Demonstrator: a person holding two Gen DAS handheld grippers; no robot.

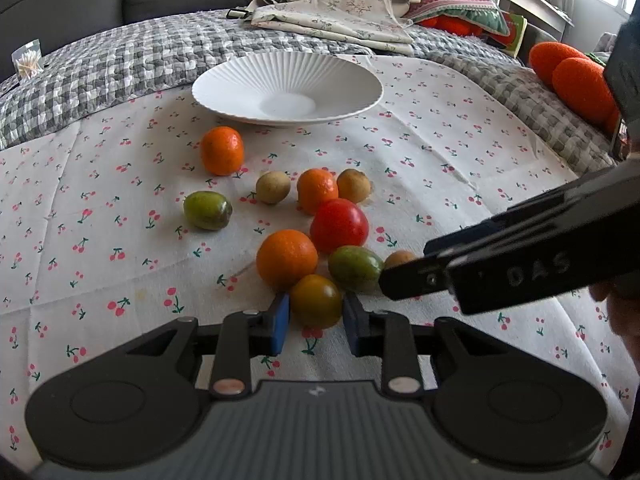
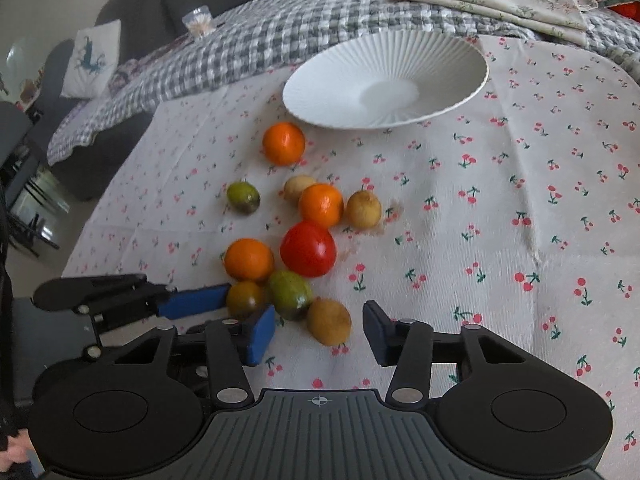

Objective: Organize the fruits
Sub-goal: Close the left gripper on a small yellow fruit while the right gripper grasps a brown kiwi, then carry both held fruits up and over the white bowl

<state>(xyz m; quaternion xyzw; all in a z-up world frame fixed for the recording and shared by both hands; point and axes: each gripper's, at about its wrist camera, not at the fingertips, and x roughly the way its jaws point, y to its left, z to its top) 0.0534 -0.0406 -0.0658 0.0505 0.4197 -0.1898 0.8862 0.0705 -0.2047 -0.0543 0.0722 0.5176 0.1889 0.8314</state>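
Observation:
Several small fruits lie on a cherry-print cloth (image 1: 440,184) before an empty white ribbed plate (image 1: 240,76). My left gripper (image 1: 316,312) has its blue pads on either side of a brown-green tomato (image 1: 316,300), close to it. Next to it lie an orange (image 1: 287,260), a red tomato (image 1: 339,225) and a green fruit (image 1: 355,268). My right gripper (image 2: 320,332) is open around a brown longan (image 2: 329,321), not touching it. The right gripper shows from the side in the left wrist view (image 1: 396,280).
More fruit lies farther off: an orange (image 1: 222,150), a green fruit (image 1: 207,210), two longans (image 1: 273,187) and another orange (image 1: 317,190). A checked quilt (image 1: 120,64), folded cloths (image 1: 340,20) and orange plush things (image 1: 576,80) lie behind the plate.

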